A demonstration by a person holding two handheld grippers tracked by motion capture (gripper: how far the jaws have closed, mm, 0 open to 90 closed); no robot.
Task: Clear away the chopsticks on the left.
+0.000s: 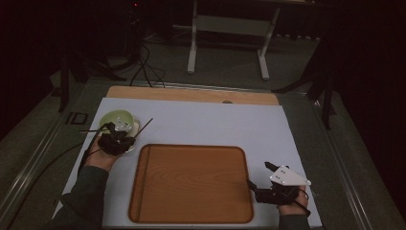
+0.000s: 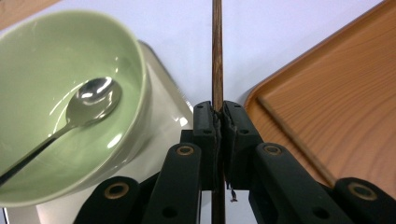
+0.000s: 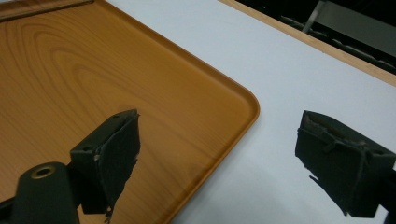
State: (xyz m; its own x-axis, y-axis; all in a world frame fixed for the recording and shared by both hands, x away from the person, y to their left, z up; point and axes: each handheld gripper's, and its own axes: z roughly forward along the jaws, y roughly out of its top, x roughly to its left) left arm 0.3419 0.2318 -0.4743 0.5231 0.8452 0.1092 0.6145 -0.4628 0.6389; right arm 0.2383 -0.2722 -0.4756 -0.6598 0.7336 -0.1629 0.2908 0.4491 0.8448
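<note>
Chopstick (image 2: 217, 51): dark wooden stick clamped between the pads of the left claw (image 2: 218, 116), running straight up past the tips, between the green bowl and the wooden tray; in the high view its far end pokes out just beyond the tray's far left corner.
Left claw: closed tight on the chopstick, held in the person's left hand (image 1: 101, 155) just off the tray's far left corner.
Green bowl (image 2: 56, 93): pale green, sitting on a white square dish (image 2: 163, 100) well left of the tray's far left corner, touching nothing but the dish.
Spoon (image 2: 81, 105): metal, lying inside the bowl, handle slanting out toward the near rim.
Wooden tray (image 1: 191, 184): brown, rounded corners, centred on the white mat (image 1: 215, 120) that covers the bench; nothing lies on it.
Right claw (image 3: 217, 161): jaws standing wide apart with nothing between them, hovering over the tray's right edge, one pad above the wood, the other above the mat.
Right hand (image 1: 289, 206): at the tray's near right corner, beside the rim.
</note>
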